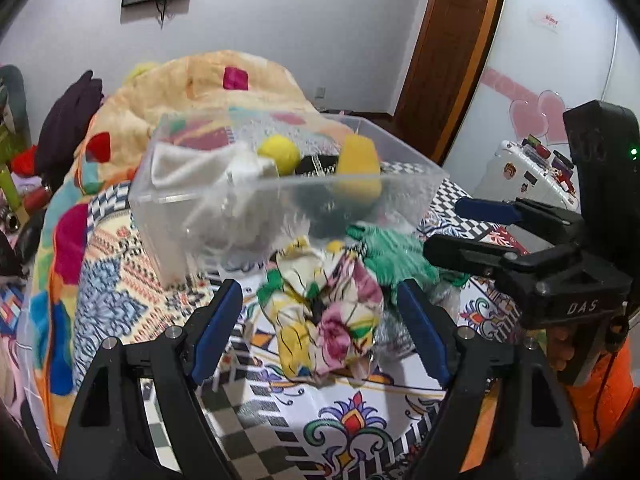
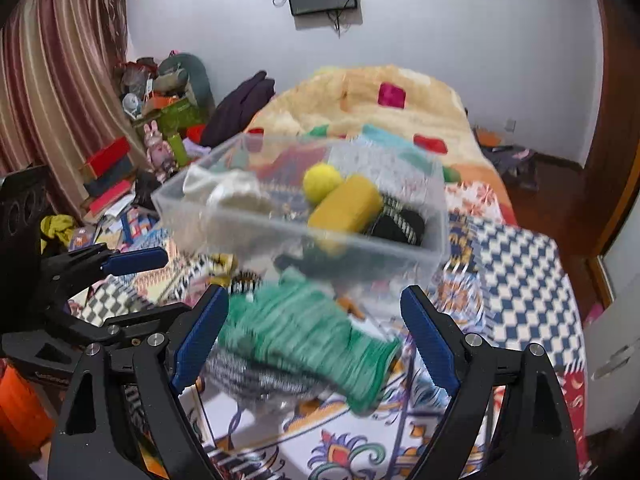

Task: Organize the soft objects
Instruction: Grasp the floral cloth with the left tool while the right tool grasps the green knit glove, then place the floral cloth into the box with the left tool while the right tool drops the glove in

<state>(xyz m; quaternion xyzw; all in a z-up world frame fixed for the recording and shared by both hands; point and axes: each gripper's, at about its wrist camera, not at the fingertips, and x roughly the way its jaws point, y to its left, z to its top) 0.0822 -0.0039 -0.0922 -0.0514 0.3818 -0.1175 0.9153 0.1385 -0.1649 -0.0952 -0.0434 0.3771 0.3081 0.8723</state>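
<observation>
A clear plastic bin (image 1: pixel 224 196) stands on the patterned bed cover and holds a yellow ball (image 1: pixel 279 155), a yellow sponge (image 1: pixel 358 168), a white cloth (image 1: pixel 192 166) and a dark item. In front of it lies a floral cloth (image 1: pixel 326 312); my left gripper (image 1: pixel 322 320) is open around it. A green knitted piece (image 2: pixel 304 340) lies on a grey striped cloth (image 2: pixel 248 376); my right gripper (image 2: pixel 316 344) is open around them. The bin also shows in the right wrist view (image 2: pixel 256 232). The right gripper shows in the left wrist view (image 1: pixel 460 228).
A peach blanket (image 1: pixel 192 84) is heaped behind the bin. Clutter and boxes (image 2: pixel 116 168) stand by the curtain at the left. A door (image 1: pixel 452 40) and a white suitcase (image 1: pixel 524 176) are at the right.
</observation>
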